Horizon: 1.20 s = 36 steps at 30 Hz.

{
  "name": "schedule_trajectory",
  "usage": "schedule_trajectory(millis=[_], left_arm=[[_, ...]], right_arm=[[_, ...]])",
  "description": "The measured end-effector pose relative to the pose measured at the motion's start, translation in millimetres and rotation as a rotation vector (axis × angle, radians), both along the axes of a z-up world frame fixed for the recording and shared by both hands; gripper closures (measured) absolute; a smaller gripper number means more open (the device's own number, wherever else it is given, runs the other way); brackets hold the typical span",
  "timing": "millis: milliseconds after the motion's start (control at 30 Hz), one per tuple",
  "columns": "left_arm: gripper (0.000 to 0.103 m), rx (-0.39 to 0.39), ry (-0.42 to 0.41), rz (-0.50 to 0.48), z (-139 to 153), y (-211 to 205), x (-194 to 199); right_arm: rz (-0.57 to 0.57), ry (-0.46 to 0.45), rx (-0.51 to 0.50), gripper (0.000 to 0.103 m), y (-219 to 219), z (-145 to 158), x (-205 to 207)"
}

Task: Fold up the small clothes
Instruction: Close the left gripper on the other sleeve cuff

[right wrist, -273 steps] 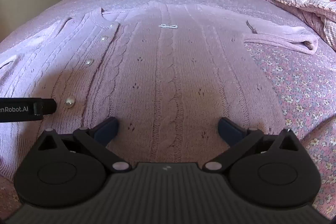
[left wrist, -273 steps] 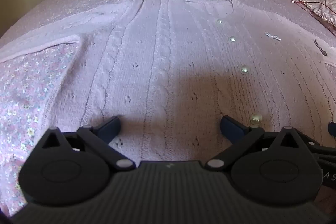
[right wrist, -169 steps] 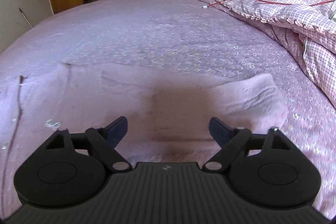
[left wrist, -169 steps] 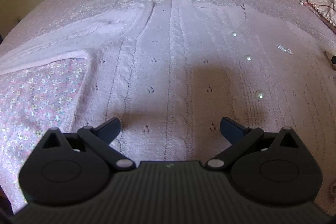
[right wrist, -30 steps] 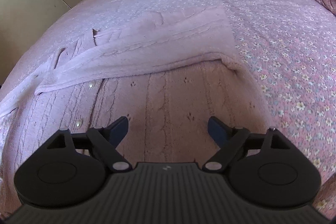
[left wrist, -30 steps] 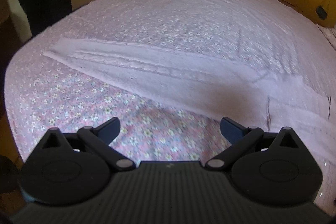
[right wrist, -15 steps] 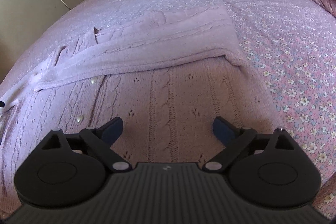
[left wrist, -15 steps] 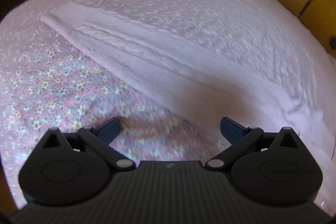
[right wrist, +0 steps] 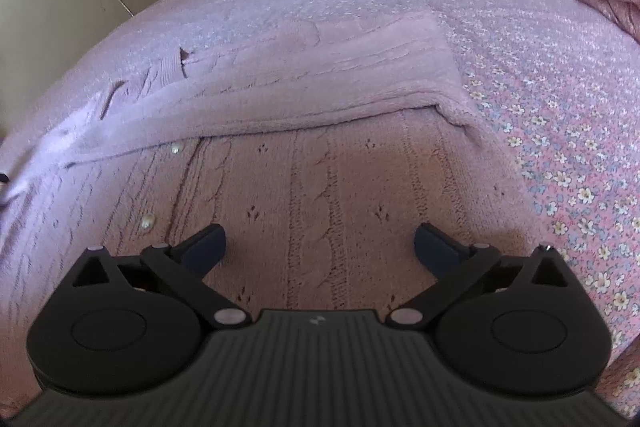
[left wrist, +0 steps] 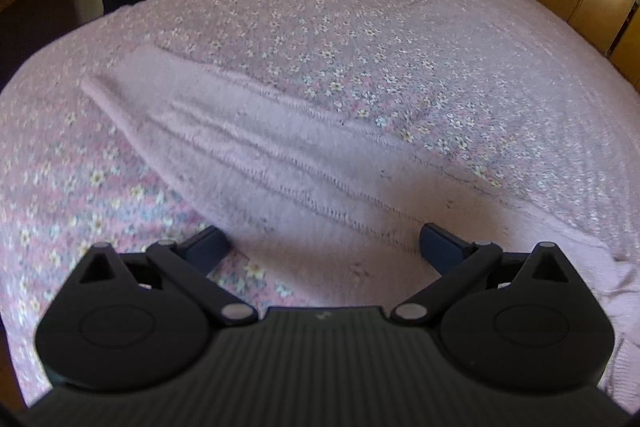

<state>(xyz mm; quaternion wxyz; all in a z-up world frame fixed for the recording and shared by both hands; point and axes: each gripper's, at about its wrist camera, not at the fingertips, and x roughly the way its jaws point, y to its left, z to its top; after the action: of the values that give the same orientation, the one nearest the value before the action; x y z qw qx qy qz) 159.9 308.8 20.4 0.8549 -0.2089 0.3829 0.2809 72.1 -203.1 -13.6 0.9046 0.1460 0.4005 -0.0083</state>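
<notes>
right gripper [right wrist: 320, 247] hangs over the cardigan [right wrist: 320, 179] body, jaws spread wide after just opening, nothing between them. one sleeve [right wrist: 304, 79] lies folded across the chest. left gripper [left wrist: 324, 247], also wide apart and empty, hovers above the other sleeve [left wrist: 240, 143], whose long axis runs diagonally, cuff pointing far left on the floral bedspread [left wrist: 360, 39].

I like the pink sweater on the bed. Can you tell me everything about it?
The sweater is a soft pale pink cable knit with pearly buttons down its front. It lies flat on the flowery bedspread. One sleeve is folded across its chest; the other sleeve stretches out straight. Nothing holds it.
</notes>
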Motion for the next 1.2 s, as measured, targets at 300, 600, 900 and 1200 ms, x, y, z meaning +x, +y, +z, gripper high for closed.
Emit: schedule_trajectory(millis=[300,600,900,1200], left_arm=[[0.035,0.164,-0.039,-0.134,-3.1,-31.7,-1.3],[0.093,0.064,-0.082,-0.12,12.7,-28.6,-11.1],[0.094,-0.019,-0.265,-0.159,53.5,-47.1,-45.1],[0.094,-0.064,-0.386,-0.246,91.2,-80.6,-62.3]], right_arm=[[0.007,0.005,-0.032,0.0,5.3,-1.0,0.8],[0.01,0.023,-0.028,0.0,4.3,0.9,4.3],[-0.002,0.033,0.1,0.0,-11.6,11.7,4.7],[-0.005,0.02,0.167,0.0,-16.7,19.3,-5.0]])
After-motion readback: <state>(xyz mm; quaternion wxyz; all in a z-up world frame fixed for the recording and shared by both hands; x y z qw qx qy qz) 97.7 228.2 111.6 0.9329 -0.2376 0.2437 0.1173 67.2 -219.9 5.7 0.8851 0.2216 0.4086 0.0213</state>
